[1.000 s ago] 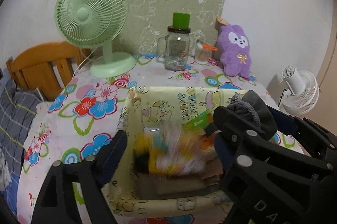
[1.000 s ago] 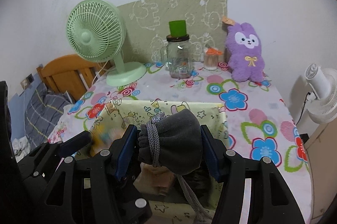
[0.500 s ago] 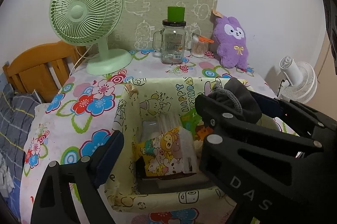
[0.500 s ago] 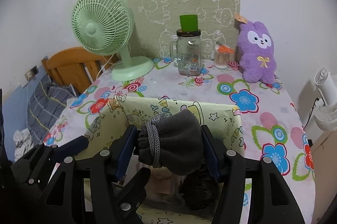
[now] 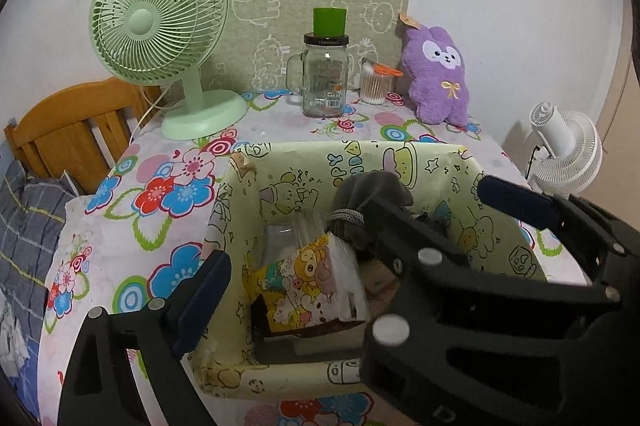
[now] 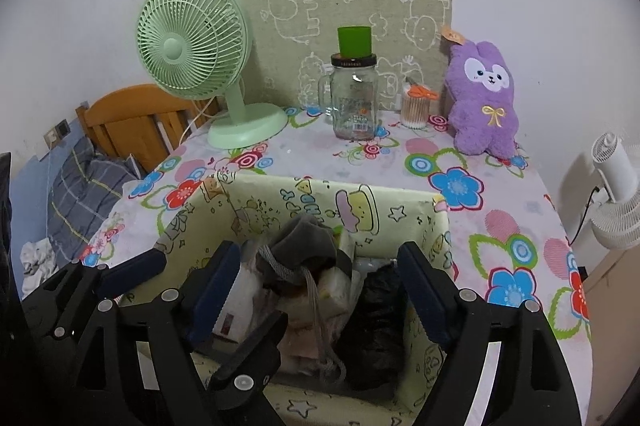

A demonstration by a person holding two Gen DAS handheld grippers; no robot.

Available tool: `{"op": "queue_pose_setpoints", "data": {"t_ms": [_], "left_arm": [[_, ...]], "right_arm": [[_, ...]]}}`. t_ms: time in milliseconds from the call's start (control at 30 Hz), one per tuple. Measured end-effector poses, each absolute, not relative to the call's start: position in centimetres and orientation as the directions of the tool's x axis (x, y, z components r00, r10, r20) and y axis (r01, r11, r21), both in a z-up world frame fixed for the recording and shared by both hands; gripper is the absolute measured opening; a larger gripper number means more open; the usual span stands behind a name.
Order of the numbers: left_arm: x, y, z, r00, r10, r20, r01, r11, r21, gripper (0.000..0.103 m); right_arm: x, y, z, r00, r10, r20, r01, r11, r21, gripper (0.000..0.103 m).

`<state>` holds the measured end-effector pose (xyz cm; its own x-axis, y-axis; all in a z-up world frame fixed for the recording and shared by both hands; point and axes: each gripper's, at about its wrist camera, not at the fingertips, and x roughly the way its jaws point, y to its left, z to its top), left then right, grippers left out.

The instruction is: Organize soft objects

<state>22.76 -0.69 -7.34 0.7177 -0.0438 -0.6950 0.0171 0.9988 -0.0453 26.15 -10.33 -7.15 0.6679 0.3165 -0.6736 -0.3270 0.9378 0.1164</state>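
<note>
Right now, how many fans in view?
2. The green desk fan stands on the table's back left corner; the white fan sits off the table's right edge. Others may be out of frame.

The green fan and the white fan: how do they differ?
The green fan stands on the flowered table, beside the jar; the white fan sits off the table, at its right edge. The green fan's cage faces us; the white fan shows its back. Both have round wire cages.

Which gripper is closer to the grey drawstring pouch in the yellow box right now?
Right. The grey drawstring pouch lies in the yellow box between the right gripper's jaws, which have just opened off it. The left gripper hovers open beside it, over the cartoon-printed tissue pack.
</note>
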Motion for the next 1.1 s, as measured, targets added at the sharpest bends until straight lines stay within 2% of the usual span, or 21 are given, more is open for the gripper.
{"op": "queue_pose_setpoints", "data": {"t_ms": [233, 633, 1100], "left_arm": [[21.5, -1.5, -6.8, 0.728, -0.055, -0.684, 0.032, 0.998, -0.045, 0.098], [18.1, -2.9, -4.7, 0.771, -0.045, -0.635, 0.04, 0.999, -0.022, 0.103], [14.3, -3.4, -3.2, 0.793, -0.061, -0.606, 0.054, 0.998, -0.03, 0.103]], "right_arm": [[24.8, -11.4, -6.6, 0.673, 0.309, -0.672, -0.308, 0.943, 0.125, 0.091], [21.4, -13.0, -4.6, 0.708, 0.283, -0.647, -0.277, 0.954, 0.113, 0.093], [16.7, -14.4, -2.6, 0.76, 0.241, -0.604, -0.215, 0.97, 0.117, 0.099]]}}
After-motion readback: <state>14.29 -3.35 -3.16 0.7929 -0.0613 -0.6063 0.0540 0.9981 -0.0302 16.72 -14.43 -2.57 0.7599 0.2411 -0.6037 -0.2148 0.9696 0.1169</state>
